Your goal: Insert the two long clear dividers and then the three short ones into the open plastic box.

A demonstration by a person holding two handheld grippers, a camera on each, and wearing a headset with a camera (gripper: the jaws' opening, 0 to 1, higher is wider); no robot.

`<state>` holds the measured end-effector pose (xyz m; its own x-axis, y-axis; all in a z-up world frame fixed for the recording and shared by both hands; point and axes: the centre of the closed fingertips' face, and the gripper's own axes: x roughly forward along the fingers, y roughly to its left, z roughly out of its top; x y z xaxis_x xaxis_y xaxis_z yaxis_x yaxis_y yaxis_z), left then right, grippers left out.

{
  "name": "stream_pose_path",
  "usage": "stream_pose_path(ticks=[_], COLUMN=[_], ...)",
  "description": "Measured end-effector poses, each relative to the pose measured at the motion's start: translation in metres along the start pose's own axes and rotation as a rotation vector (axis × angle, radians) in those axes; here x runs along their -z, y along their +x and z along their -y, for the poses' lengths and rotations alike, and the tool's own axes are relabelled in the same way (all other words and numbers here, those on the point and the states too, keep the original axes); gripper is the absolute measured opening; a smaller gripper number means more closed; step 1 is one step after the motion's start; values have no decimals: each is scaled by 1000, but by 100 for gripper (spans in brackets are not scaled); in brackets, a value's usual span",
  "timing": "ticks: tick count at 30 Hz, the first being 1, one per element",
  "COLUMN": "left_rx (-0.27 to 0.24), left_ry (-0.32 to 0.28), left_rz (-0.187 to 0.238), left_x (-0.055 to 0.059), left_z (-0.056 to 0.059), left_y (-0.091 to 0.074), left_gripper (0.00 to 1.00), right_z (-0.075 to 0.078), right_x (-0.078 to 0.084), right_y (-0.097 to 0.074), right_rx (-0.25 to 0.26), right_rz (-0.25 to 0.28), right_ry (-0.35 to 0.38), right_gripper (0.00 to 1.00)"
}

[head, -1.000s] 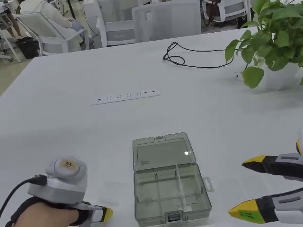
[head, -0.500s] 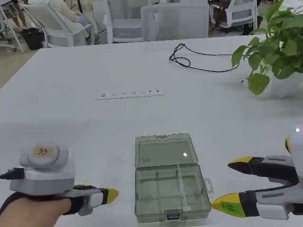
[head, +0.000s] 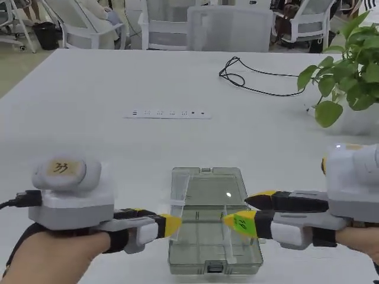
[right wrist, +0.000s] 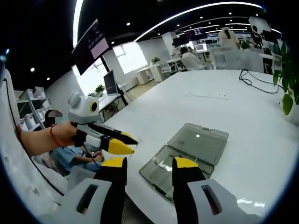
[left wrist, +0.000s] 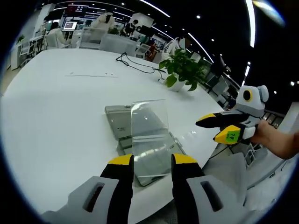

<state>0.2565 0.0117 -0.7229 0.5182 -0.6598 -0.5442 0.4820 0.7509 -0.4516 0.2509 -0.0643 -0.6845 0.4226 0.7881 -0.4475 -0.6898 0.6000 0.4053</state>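
Note:
The open smoky plastic box (head: 195,251) lies near the table's front edge, its lid (head: 207,184) flat behind it. A clear divider (head: 225,231) stands lengthwise inside. My left gripper (head: 170,224) hovers at the box's left side, shut on a clear divider (left wrist: 149,133) held upright between the jaws (head: 180,195). My right gripper (head: 249,212) hangs over the box's right part, open with nothing between its fingers. The right gripper view looks past its own gripper (right wrist: 149,163) to the box (right wrist: 161,171) and the left gripper (right wrist: 122,143). The left gripper view takes in the right gripper (left wrist: 223,128).
A white power strip (head: 167,113) lies mid-table. A black cable (head: 251,76) loops at the back and a potted plant (head: 346,65) stands at the right. Chairs (head: 228,26) line the far edge. The table's front edge is just below the box.
Both grippers have moved inward to the box. The left one has risen from the table at the lower left with a clear divider in it. The right one has moved left over the box.

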Motion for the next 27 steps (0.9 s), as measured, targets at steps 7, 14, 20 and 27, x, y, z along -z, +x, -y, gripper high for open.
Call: stream_pose_path(ticks=[7, 14, 20, 27], left_rx=[54, 81, 81, 100], left_ry=[25, 58, 76, 85], left_rz=[15, 10, 11, 14], left_x=[-1, -1, -2, -3], left_z=[24, 34, 34, 37], left_y=[6, 10, 11, 13], left_gripper=[30, 30, 30, 33], right_z=[-4, -7, -7, -7], right_x=[0, 1, 1, 0], right_y=[21, 34, 36, 36], right_rx=[26, 31, 46, 70], right_rz=[-5, -6, -1, 10], right_ry=[87, 154, 223, 269], right_gripper=[27, 20, 8, 6])
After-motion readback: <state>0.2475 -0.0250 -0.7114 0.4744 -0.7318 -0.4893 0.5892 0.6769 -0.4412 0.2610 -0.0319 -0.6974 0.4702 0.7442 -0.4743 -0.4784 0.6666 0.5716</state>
